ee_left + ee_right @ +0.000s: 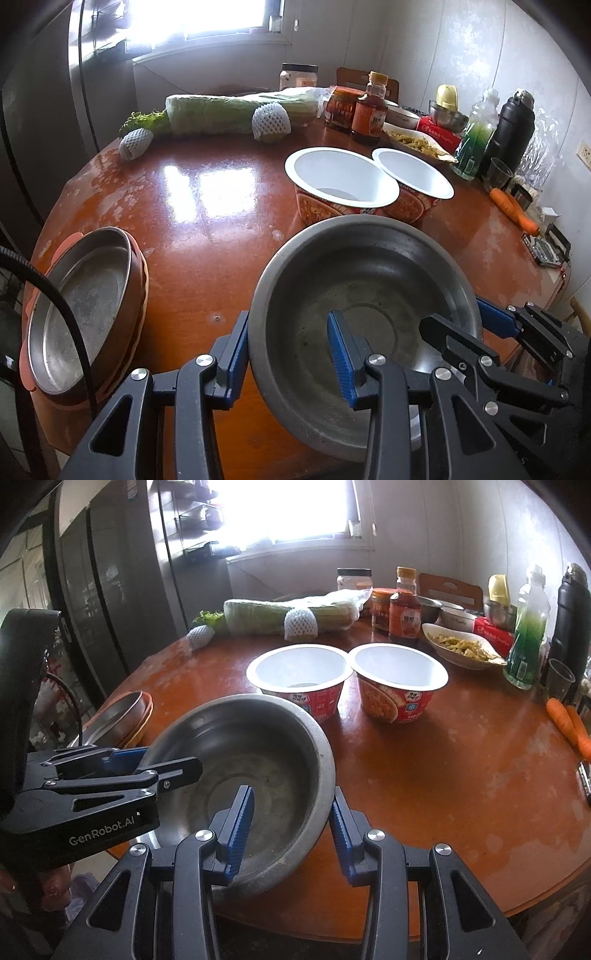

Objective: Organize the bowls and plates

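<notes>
A large steel bowl hangs tilted over the near edge of the round brown table, held from both sides. My left gripper is shut on its left rim, one finger inside and one outside the wall. On the opposite rim my right gripper is shut the same way. Just behind the bowl stand two empty red-and-white noodle cups side by side. A steel plate rests on an orange one at the table's left edge.
Along the back lie a wrapped cabbage, net-wrapped fruit, sauce jars and a bottle, and a dish of food. A green bottle, black flask, cup and carrots crowd the right. A dark fridge stands left.
</notes>
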The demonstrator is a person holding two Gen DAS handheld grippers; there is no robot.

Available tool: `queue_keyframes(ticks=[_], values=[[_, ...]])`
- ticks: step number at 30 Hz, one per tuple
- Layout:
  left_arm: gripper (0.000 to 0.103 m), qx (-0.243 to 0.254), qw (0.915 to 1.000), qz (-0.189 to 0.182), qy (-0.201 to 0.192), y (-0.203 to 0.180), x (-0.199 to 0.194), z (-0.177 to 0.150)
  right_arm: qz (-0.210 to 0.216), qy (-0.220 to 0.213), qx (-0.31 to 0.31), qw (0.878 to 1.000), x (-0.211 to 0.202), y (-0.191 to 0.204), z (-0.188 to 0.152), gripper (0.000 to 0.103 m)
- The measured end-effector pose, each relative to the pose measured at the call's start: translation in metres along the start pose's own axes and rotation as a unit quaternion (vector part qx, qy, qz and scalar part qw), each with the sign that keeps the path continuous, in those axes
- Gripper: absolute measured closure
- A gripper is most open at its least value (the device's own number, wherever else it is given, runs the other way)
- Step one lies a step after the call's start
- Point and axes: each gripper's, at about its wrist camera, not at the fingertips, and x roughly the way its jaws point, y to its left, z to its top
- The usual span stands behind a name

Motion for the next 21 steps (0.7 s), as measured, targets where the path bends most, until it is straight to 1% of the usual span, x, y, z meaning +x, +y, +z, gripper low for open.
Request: queue_keyframes(ticks=[13, 21], values=[[0.062, 0.003, 1.0000, 0.006, 0.005, -0.0017, 0.0091, 0.0012, 0.005, 0.004, 0.006, 1.000, 0.0060, -0.0035, -0.0042, 0.059], [0.059, 0.009, 0.9999, 0.006, 0.001, -0.0041, 0.0102, 0.0023, 0.008, 0.006, 0.007, 1.000, 0.0088, -0.0040, -0.0042, 0.055]])
